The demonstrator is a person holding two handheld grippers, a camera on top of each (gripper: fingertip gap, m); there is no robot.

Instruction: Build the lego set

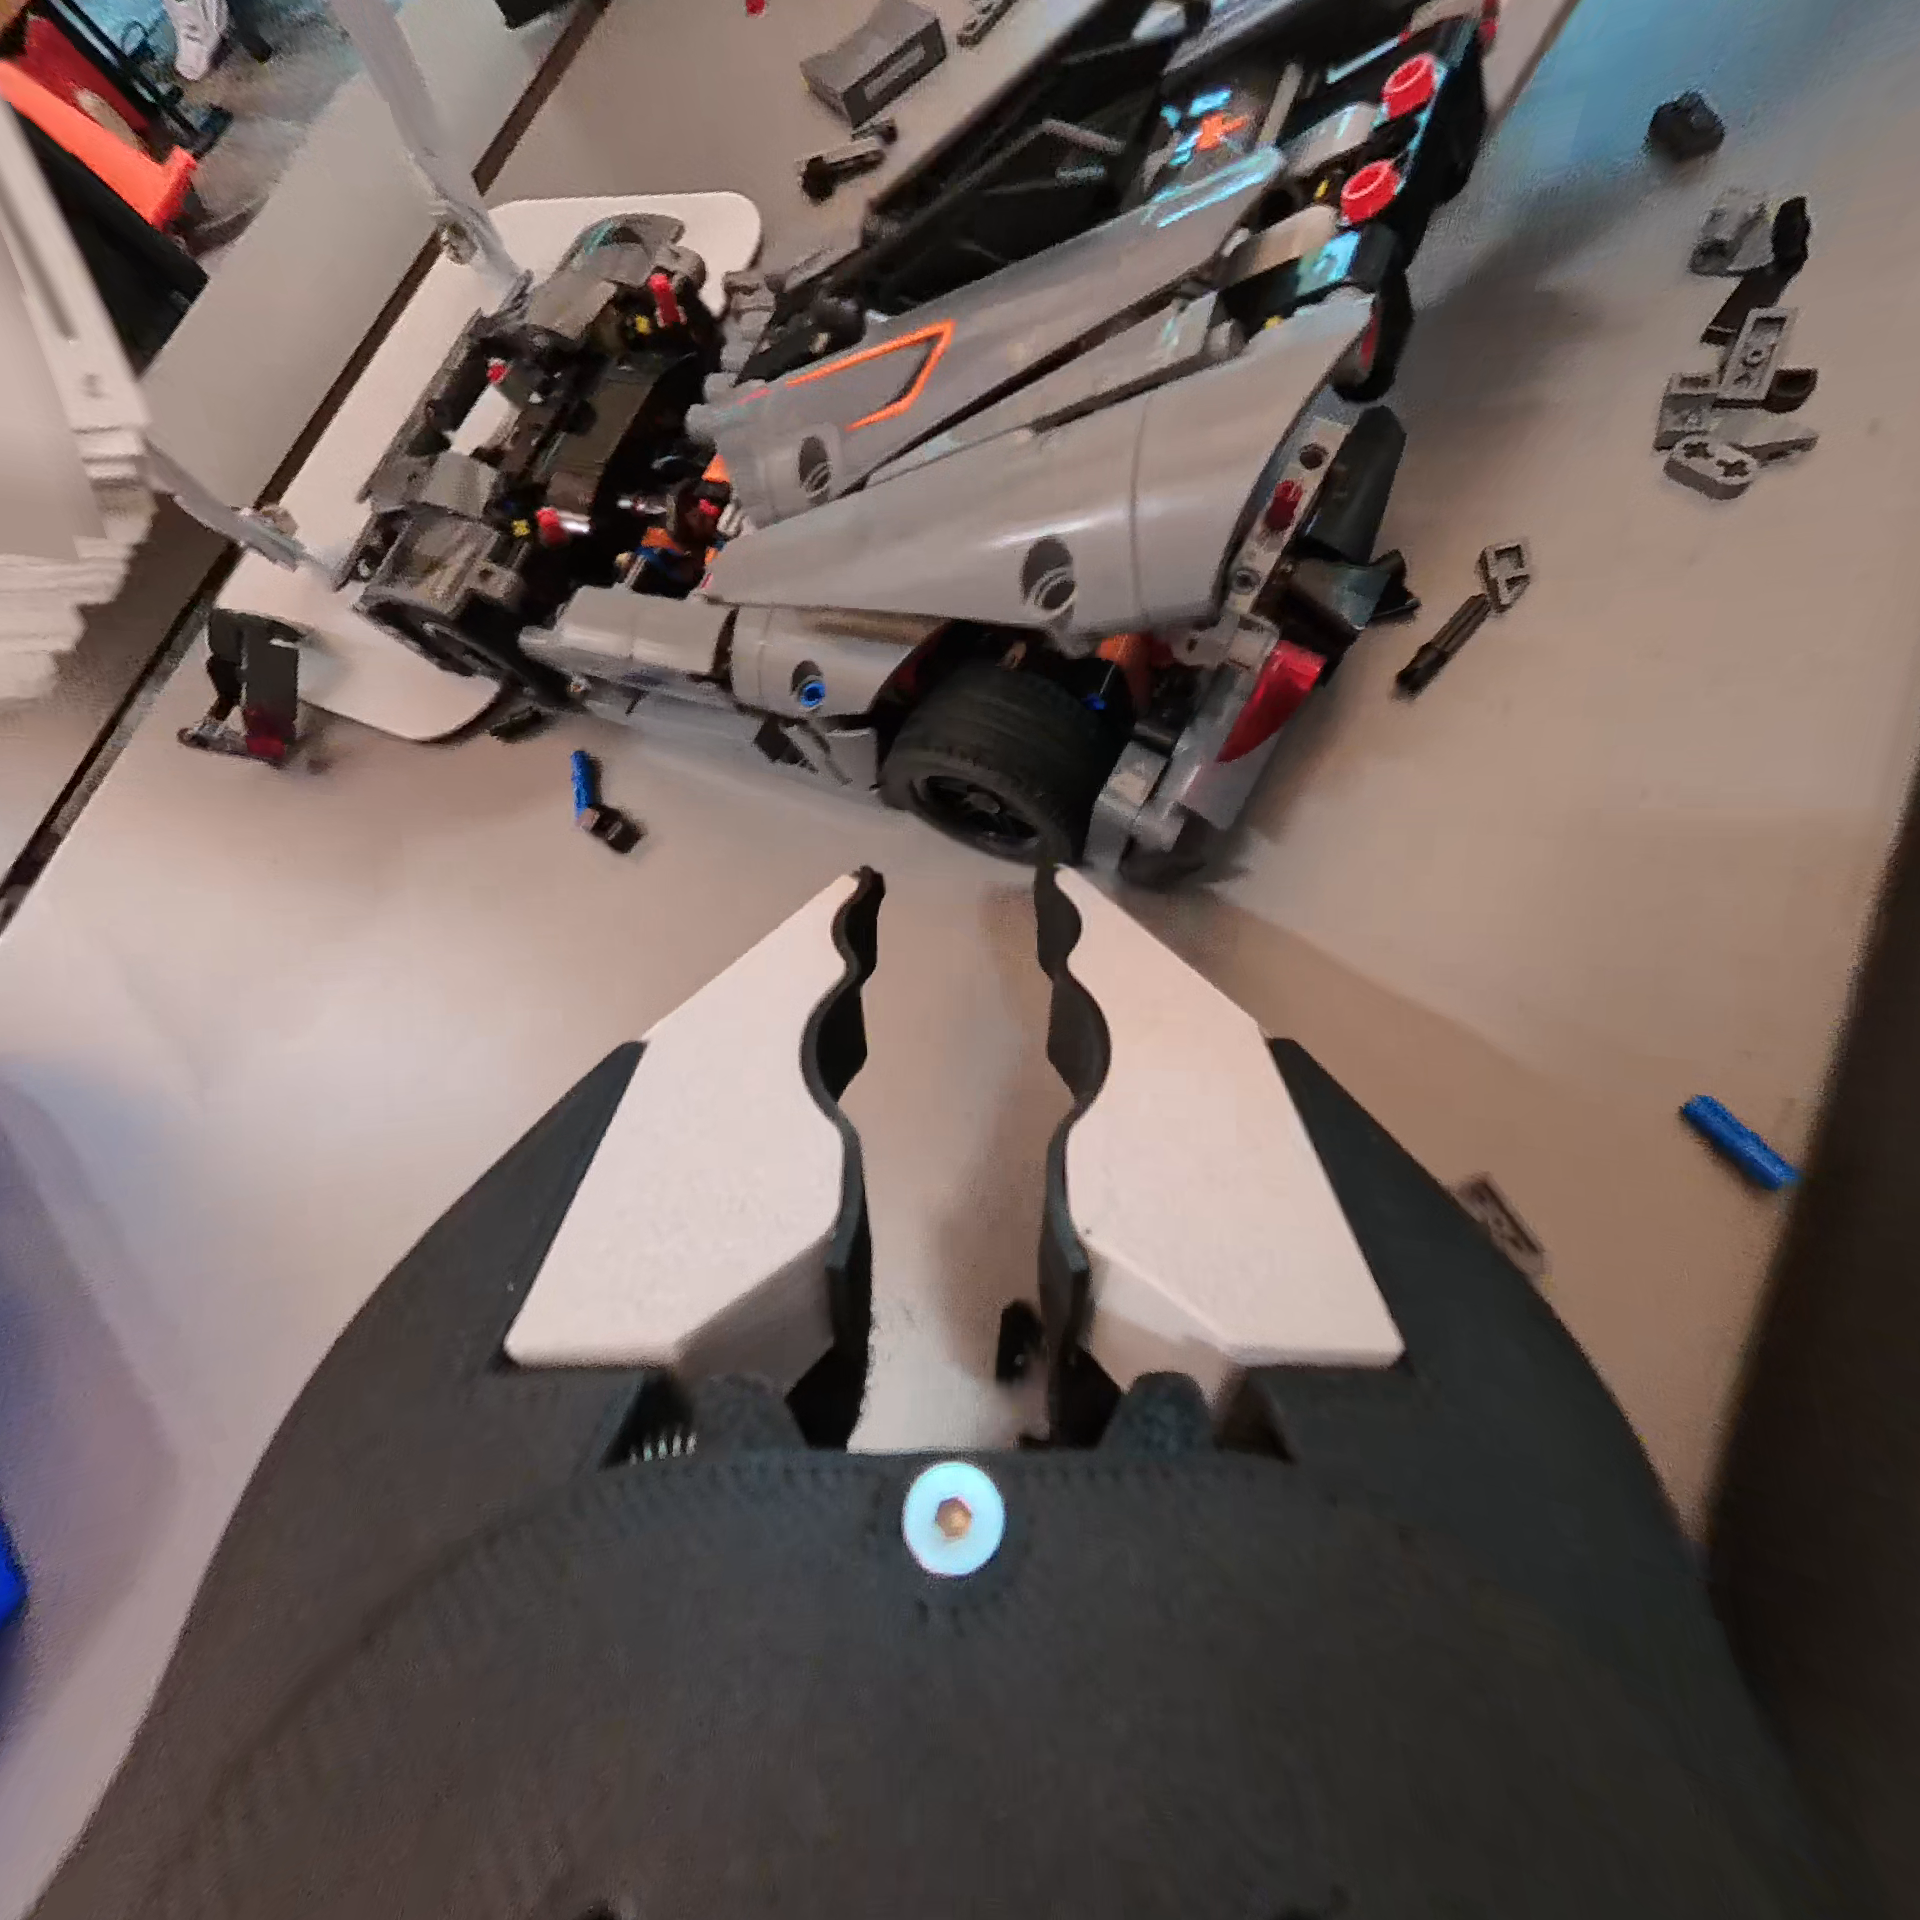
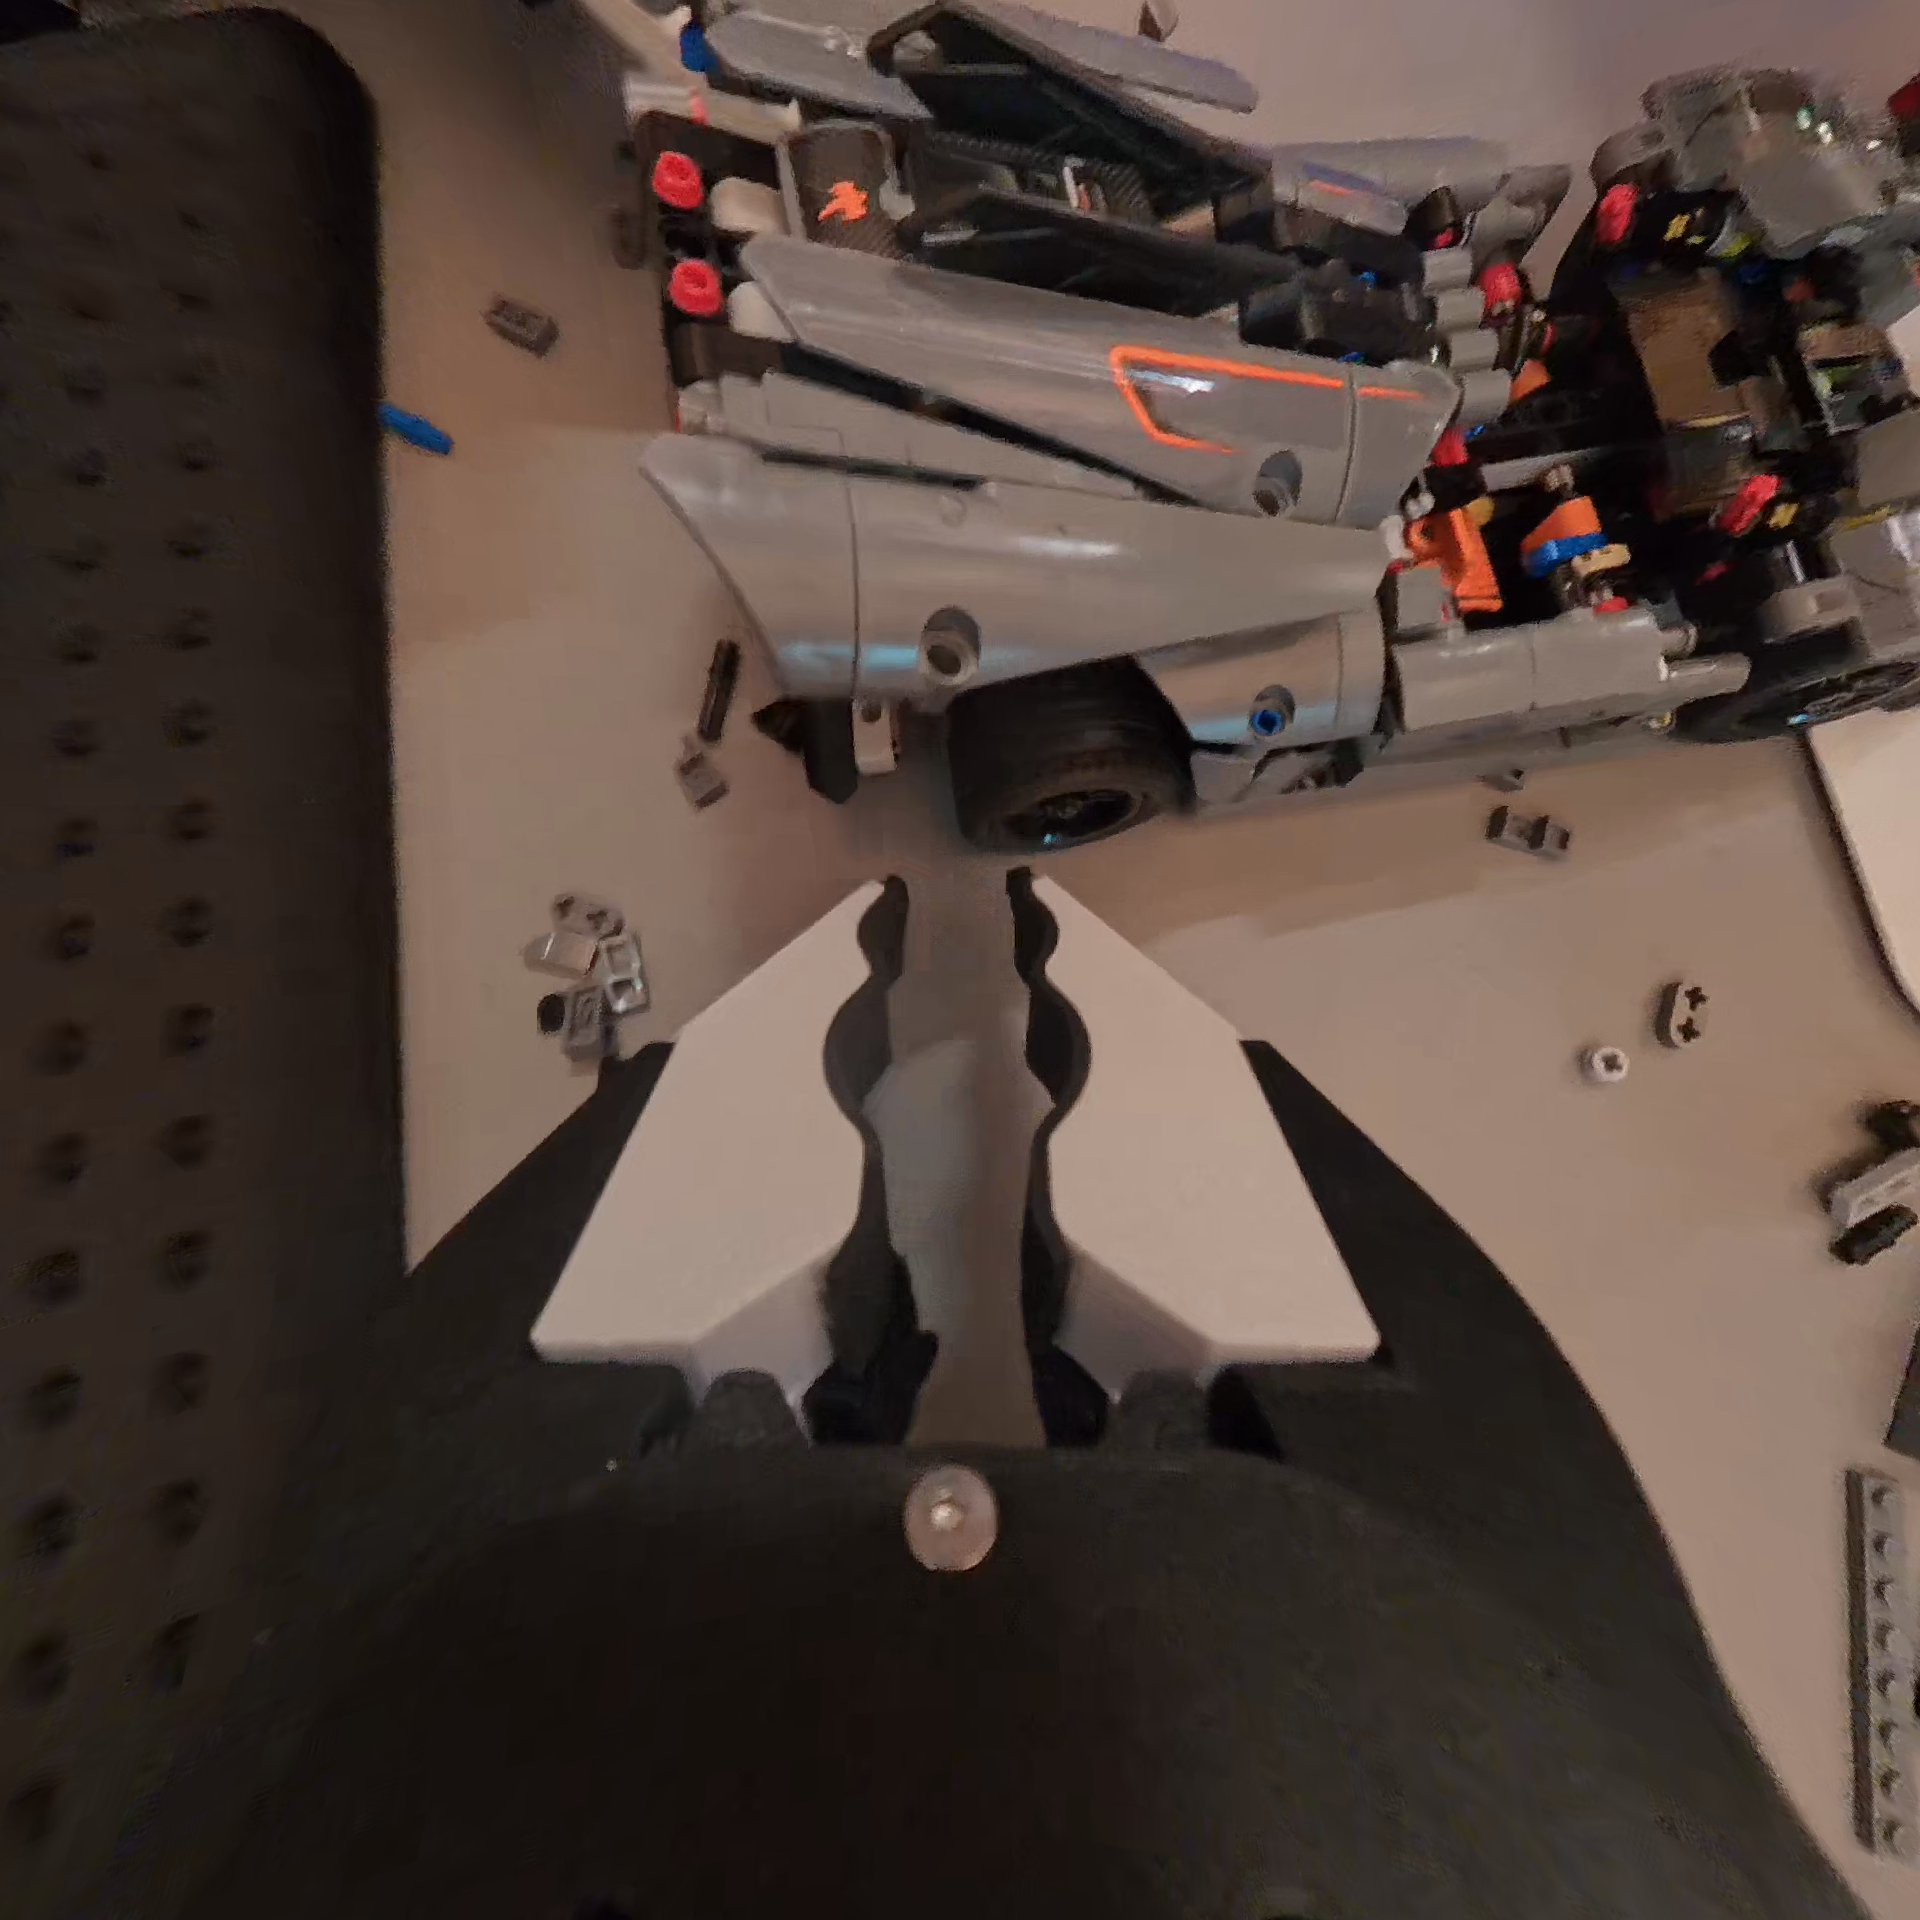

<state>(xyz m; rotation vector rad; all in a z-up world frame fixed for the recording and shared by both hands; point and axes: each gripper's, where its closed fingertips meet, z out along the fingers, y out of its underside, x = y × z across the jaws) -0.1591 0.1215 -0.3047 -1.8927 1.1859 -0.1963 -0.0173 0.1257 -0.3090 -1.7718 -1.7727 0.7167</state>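
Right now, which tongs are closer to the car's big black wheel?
Right, I think. The right tongs sit just short of the wheel; the left tongs point slightly beside it, also near.

The left claw (image 1: 956, 883), parted and empty, hovers near the grey lego car's (image 1: 935, 499) rear wheel (image 1: 997, 764).

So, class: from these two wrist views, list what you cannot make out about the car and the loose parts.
- Car: its far end is cut off by the top edge in the left view, its front by the right edge in the right view.
- Wheel: the far-side wheels are hidden by the body.
- Small grey pieces: too blurred to tell their shapes, right view.
- Blue pin: partly behind a dark shape at the right edge, left view.
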